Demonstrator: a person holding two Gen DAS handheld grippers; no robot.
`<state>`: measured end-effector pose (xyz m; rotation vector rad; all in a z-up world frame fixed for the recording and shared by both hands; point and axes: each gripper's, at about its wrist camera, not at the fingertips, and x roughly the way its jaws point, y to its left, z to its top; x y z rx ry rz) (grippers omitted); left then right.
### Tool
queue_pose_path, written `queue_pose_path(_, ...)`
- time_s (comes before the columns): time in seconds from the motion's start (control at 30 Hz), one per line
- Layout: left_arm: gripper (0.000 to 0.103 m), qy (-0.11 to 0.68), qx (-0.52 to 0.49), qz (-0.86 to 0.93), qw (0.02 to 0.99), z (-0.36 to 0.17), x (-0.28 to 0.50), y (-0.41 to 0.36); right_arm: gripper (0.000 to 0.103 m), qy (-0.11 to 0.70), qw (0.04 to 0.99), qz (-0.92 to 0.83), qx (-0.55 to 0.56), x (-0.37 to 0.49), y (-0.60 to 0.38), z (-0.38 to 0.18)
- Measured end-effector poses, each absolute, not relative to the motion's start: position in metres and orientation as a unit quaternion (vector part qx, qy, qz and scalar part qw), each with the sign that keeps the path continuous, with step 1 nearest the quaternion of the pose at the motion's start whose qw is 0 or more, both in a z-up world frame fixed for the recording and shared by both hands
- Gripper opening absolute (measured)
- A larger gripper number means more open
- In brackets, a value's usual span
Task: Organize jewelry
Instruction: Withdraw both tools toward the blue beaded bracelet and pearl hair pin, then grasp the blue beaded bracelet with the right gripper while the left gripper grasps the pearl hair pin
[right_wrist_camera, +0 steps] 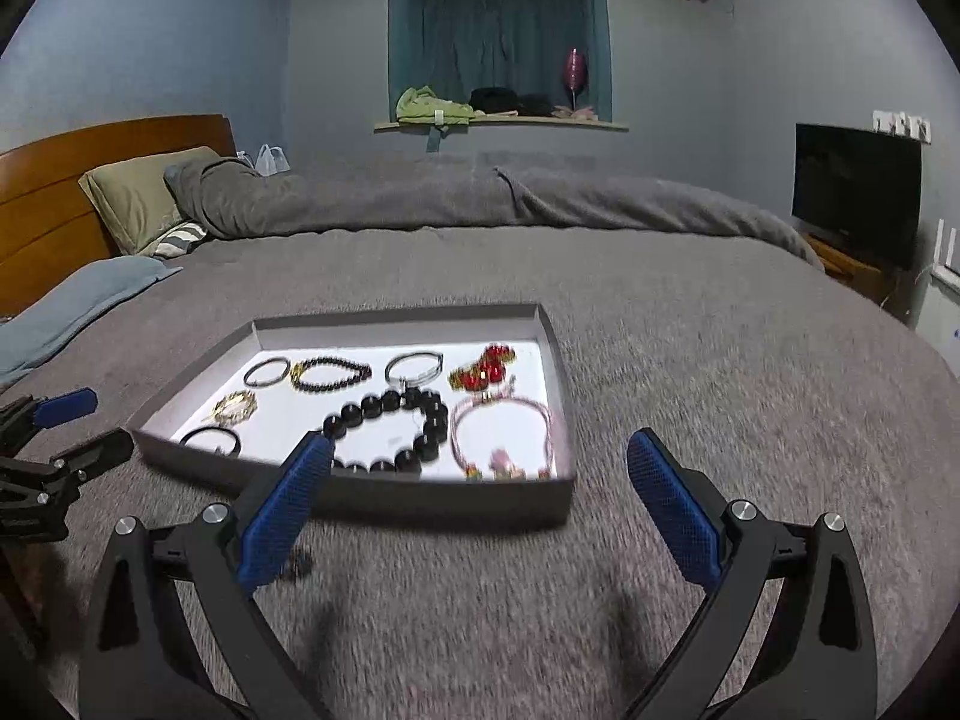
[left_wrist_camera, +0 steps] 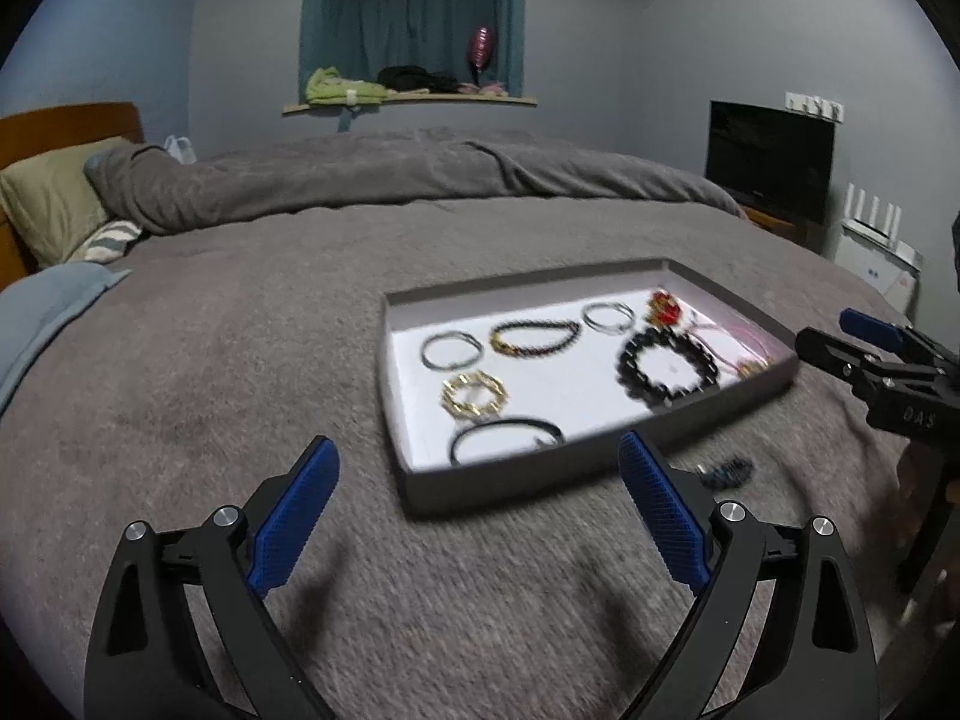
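Note:
A shallow grey tray (left_wrist_camera: 510,480) with a white floor lies on the bed and holds several bracelets. Among them are a big black bead bracelet (left_wrist_camera: 666,387), a gold chain bracelet (left_wrist_camera: 474,397) and a black cord loop (left_wrist_camera: 507,426). In the right wrist view the tray (right_wrist_camera: 420,495) also shows a red piece (right_wrist_camera: 486,369) and a pink strand (right_wrist_camera: 543,414). A small dark piece (left_wrist_camera: 729,471) lies on the blanket just outside the near wall. My left gripper (left_wrist_camera: 480,450) is open and empty before the tray's near left corner. My right gripper (right_wrist_camera: 480,450) is open and empty at the near right side.
The grey blanket (right_wrist_camera: 720,420) covers the whole bed. Pillows (right_wrist_camera: 138,198) and a wooden headboard (right_wrist_camera: 54,198) are at the far left. A dark screen (right_wrist_camera: 855,192) stands on a stand at the right. Each gripper shows at the edge of the other's view, right gripper (left_wrist_camera: 840,336), left gripper (right_wrist_camera: 84,426).

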<state>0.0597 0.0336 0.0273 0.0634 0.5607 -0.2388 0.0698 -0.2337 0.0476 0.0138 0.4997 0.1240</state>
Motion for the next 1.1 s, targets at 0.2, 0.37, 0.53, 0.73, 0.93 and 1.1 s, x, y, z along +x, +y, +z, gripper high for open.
queue_pose_path(0.2, 0.094, 0.289, 0.031, -0.131, 0.948, 0.022, 0.046, 0.028, 0.098, 0.259, 0.963, 0.08, 0.013, 0.051, -0.238, 0.041)
queue_pose_path(0.37, 0.094, 0.314, 0.022, -0.137, 0.939, 0.012, 0.048, 0.026, 0.098, 0.273, 0.955, 0.116, 0.004, 0.045, -0.225, 0.035)
queue_pose_path(0.53, 0.094, 0.326, 0.019, -0.135, 0.935, 0.007, 0.053, 0.027, 0.098, 0.294, 0.943, 0.157, -0.003, 0.047, -0.206, 0.027)
queue_pose_path(0.73, 0.094, 0.336, 0.004, -0.137, 0.932, 0.004, 0.058, 0.032, 0.07, 0.323, 0.929, 0.181, -0.009, 0.053, -0.193, 0.016)
queue_pose_path(0.93, 0.094, 0.34, 0.005, -0.137, 0.931, 0.004, 0.06, 0.031, 0.047, 0.34, 0.916, 0.21, -0.014, 0.058, -0.184, 0.011)
queue_pose_path(1.1, 0.094, 0.337, 0.012, -0.135, 0.932, 0.003, 0.058, 0.029, 0.046, 0.349, 0.911, 0.217, -0.025, 0.061, -0.175, 0.009)
